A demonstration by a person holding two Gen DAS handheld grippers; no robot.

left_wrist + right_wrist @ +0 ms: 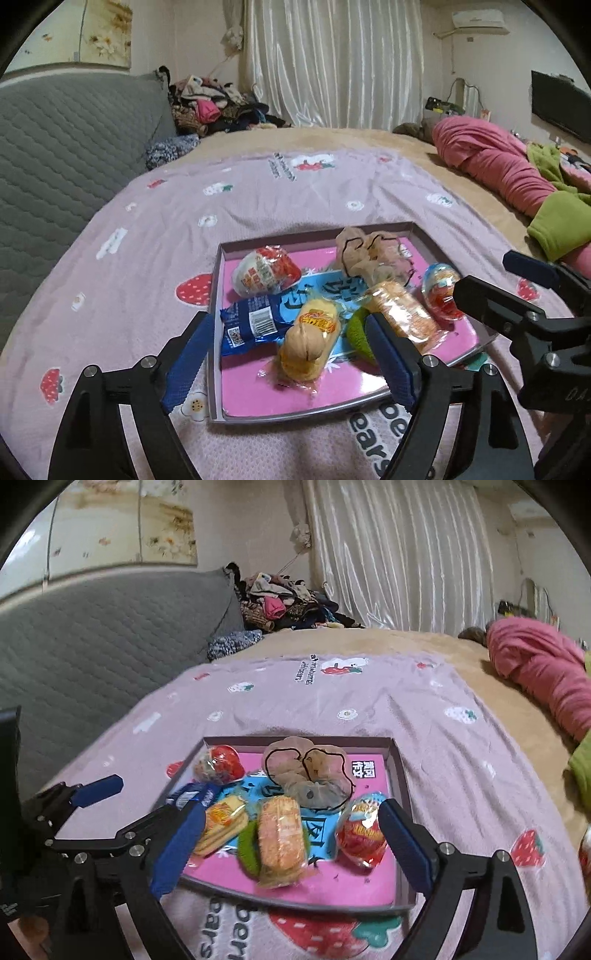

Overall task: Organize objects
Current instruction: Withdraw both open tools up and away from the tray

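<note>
A shallow pink-bottomed tray (216, 295) (400, 775) lies on the bed. It holds several wrapped snacks: a yellow cake (310, 339) (225, 821), a blue packet (251, 323), an orange cracker pack (402, 312) (280, 840), a red-white one (264, 271) and a red egg-shaped one (439, 291) (362, 830). A beige scrunchie (369, 254) (308, 771) and something green (247, 845) lie there too. My left gripper (291, 362) hangs open over the tray's near left part. The right gripper (291, 849) is open over the near right part. Neither holds anything.
The tray rests on a pink strawberry-print blanket (295, 199). A grey quilted headboard (66, 147) stands at left with a heap of clothes (214, 107) behind it. Pink and green bedding (517, 177) lies at right.
</note>
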